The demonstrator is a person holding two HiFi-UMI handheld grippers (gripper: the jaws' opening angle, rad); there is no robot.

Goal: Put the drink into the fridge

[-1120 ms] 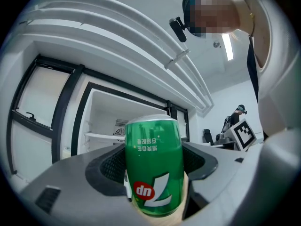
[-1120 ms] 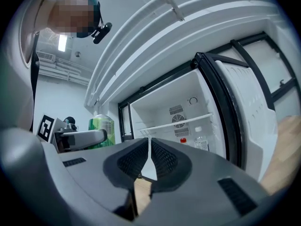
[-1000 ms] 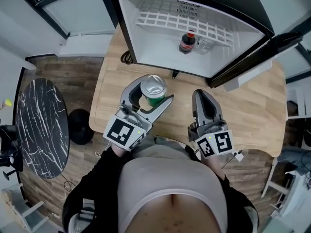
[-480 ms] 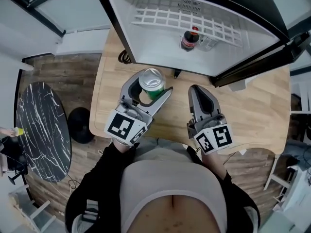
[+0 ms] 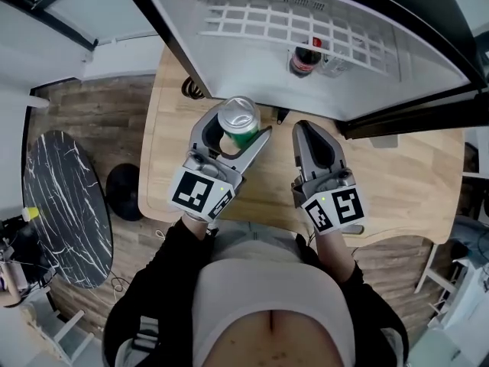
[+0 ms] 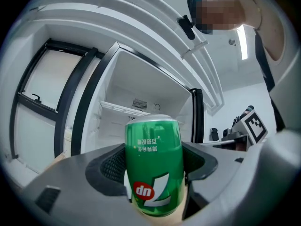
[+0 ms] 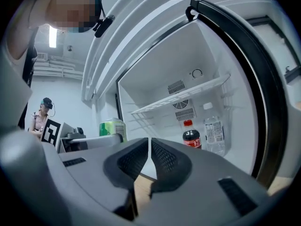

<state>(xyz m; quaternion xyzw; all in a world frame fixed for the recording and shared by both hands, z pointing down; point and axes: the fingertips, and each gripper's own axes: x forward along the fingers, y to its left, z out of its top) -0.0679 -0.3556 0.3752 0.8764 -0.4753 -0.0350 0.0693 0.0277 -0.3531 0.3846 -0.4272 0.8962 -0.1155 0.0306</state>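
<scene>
- Head view: the left gripper [image 5: 238, 133] is clenched on a green can [image 5: 238, 119], one jaw on each side of its body. The can is held above the surface [image 5: 397, 176], just short of the fridge [image 5: 229, 71] opening at 12 o'clock.
- Gripping the sides leaves the lower end free, which I judge suits setting the can down flat on the fridge floor.
- The right gripper [image 5: 307, 131], at 3 o'clock of the left one, has its jaws pressed together on nothing. It seems to be parked out of the way.
- The fridge door stands open. A cola bottle [image 5: 304, 58] stands at about 1 o'clock of the can, with a clear bottle [image 5: 330, 63] touching or just beside it at its 3 o'clock.
- Both bottles sit toward the right, so the bare floor at 11 to 12 o'clock of the can looks like the easy place for it. A wire shelf [image 5: 252, 25] sits deeper in.
- Left gripper view: the can reads "7up" in white and red, upside down, so it is probably held bottom-up. The smaller Chinese print above the logo is also inverted and I cannot read it.
- The cola bottle has a red cap and a red label, with writing too small to read. Each gripper's cube carries black-and-white square markers.
</scene>
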